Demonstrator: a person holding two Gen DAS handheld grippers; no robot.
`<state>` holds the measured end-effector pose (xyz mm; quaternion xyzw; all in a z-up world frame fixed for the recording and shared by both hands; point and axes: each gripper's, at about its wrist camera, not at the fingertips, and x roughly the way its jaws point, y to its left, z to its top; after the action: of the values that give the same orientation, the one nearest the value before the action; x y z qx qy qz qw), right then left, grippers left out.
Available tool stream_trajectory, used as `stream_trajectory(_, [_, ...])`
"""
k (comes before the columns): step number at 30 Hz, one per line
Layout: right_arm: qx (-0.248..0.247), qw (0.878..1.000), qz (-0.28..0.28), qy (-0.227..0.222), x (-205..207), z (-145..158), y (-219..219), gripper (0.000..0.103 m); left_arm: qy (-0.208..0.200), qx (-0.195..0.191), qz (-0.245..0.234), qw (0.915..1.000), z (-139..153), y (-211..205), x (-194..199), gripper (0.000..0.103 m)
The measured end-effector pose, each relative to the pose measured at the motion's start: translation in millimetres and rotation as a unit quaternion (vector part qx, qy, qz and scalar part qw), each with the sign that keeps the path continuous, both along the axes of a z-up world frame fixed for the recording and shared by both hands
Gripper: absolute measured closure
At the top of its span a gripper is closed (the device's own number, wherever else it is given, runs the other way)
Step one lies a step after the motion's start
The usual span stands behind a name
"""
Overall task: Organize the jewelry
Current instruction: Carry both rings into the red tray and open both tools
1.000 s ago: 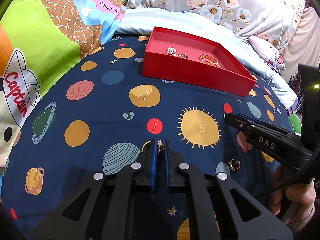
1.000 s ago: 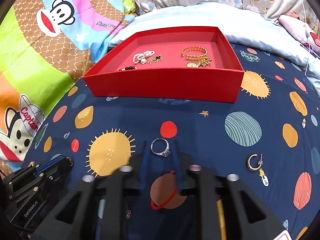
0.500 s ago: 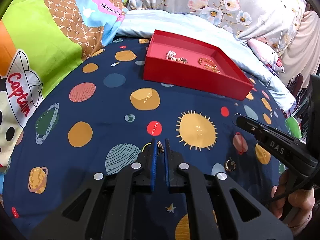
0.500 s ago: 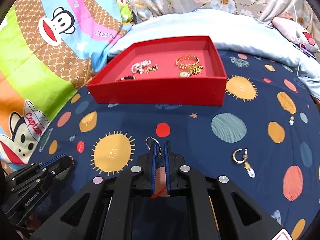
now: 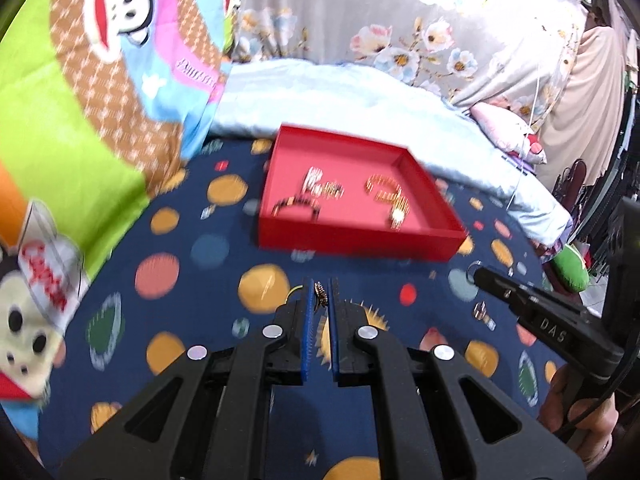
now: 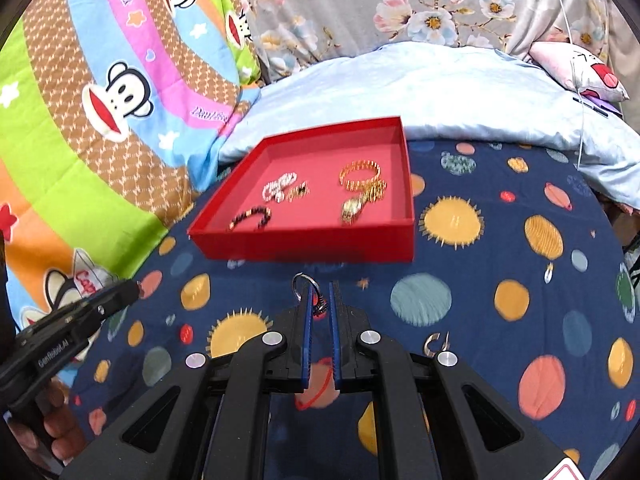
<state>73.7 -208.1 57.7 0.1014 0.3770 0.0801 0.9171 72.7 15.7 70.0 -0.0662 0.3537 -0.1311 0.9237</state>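
Blue pads of the left gripper (image 5: 320, 300) pinch a small gold earring (image 5: 320, 299) between them, the jaws nearly closed and lifted clear of the navy planet-print blanket (image 5: 192, 280). The right gripper (image 6: 318, 305) likewise clamps a silver ring (image 6: 305, 285), its hoop sticking out above the left pad (the stone sits between the pads). Just ahead of both lies the red tray (image 6: 304, 245), holding a dark beaded bracelet (image 6: 250, 217), a pearl piece (image 6: 279, 187), a gold bracelet (image 6: 359, 175) and a gold watch (image 6: 352, 209). One hoop earring (image 6: 434, 343) lies on the blanket beside the right gripper's right finger. Behind the tray sit a pale blue quilt (image 6: 440, 92) and a monkey-print cover (image 6: 100, 92).
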Motion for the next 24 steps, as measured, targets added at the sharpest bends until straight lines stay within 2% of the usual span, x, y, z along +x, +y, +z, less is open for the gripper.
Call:
stream_trajectory(7, [0.016, 1.0, 0.001, -0.018, 41, 26, -18, 0.096, -0.054, 0.009, -0.023, 0.9983, 42, -23, 47, 0.097])
stream_trajectory(12, [0.017, 1.0, 0.008, -0.012, 89, 29, -22, 0.096, -0.075, 0.023, -0.033, 0.9963, 56, -42, 94, 0.097])
stream_trajectory(19, [0.033, 0.999, 0.03, 0.026, 152, 5, -11, 0.096, -0.049, 0.012, -0.038, 0.998, 47, -55, 172, 0.097])
stream_trajectory(24, [0.03, 0.997, 0.04, 0.056, 181, -19, 4, 0.096, -0.015, 0.008, -0.024, 0.9996, 22, -49, 218, 0.097])
